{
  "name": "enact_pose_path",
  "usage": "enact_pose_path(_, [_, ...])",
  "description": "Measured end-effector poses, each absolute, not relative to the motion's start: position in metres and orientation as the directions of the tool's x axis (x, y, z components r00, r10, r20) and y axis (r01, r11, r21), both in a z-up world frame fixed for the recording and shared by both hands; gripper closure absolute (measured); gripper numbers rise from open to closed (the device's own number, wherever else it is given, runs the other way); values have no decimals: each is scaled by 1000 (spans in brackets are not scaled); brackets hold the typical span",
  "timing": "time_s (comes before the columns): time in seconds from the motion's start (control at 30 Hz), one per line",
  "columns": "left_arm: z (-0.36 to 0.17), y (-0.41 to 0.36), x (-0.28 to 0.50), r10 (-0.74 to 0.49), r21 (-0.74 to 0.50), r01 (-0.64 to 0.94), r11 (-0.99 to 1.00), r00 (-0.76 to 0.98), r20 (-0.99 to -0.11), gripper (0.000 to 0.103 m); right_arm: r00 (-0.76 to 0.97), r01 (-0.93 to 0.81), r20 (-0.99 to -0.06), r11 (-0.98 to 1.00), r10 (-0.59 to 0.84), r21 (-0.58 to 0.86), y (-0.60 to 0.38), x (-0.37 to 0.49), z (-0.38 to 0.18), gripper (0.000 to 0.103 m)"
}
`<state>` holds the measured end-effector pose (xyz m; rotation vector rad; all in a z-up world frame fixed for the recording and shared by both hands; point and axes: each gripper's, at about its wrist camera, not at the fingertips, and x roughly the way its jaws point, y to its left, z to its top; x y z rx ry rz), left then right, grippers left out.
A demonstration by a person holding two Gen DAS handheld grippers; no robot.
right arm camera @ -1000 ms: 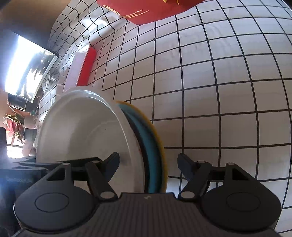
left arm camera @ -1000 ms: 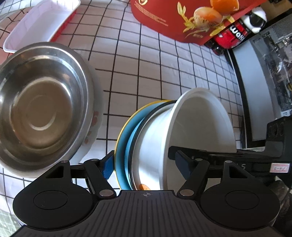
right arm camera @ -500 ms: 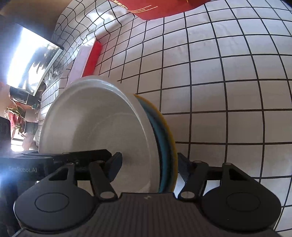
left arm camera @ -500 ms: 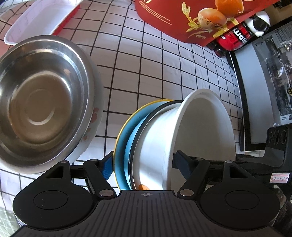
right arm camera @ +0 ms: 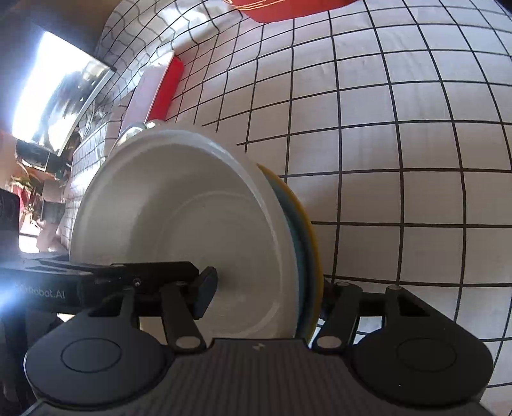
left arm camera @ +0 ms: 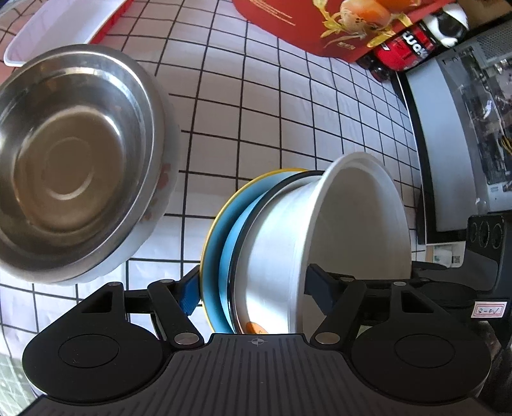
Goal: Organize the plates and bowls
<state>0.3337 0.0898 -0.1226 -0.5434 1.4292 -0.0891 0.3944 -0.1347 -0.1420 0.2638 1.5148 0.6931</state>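
The left gripper [left arm camera: 251, 289] and right gripper [right arm camera: 265, 289] each have jaws clamped on the same on-edge stack: a white bowl [left arm camera: 320, 243] nested against 2 blue-and-yellow plates [left arm camera: 217, 252]. The right jaws have just narrowed. A steel bowl [left arm camera: 70, 160] sits left of the left jaws on the tabletop [left arm camera: 256, 112].

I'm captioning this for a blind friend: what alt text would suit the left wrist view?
The left gripper clamps a tilted stack: a white bowl nested on a blue plate with a yellow rim. To its left a steel bowl sits on a black-gridded white tablecloth, with a red box beyond.
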Motion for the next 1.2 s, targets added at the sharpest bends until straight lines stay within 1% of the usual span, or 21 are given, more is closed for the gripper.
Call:
enact_pose_path(0.23, [-124,103,346,-387,-417,-294,860,159,-908,30,-82,-246,-818,784,569,570,-125,406,-143,40])
enact_pose_path(0.43, [-122,107,342,-402,-438,-310,844,175,-899,32,-55,-294,-823,779,565,554,-127,404,-134,39])
enact_pose_path(0.6, [-119,111,340,-400,-441,-315,840,187,-897,34,19,-335,-819,775,574,536,-135,407,-112,38])
enact_pose_path(0.73, [-116,112,338,-391,-436,-303,848,198,-899,35,47,-338,-820,782,570,524,-138,413,-104,38])
enact_pose_path(1.03, [-108,112,337,-381,-427,-292,856,203,-902,35,-17,-313,-843,798,537,515,-134,405,-126,38])
enact_pose_path(1.2, [-108,105,341,-358,-399,-251,882,194,-913,34,-27,-312,-847,801,531,512,-131,402,-129,38])
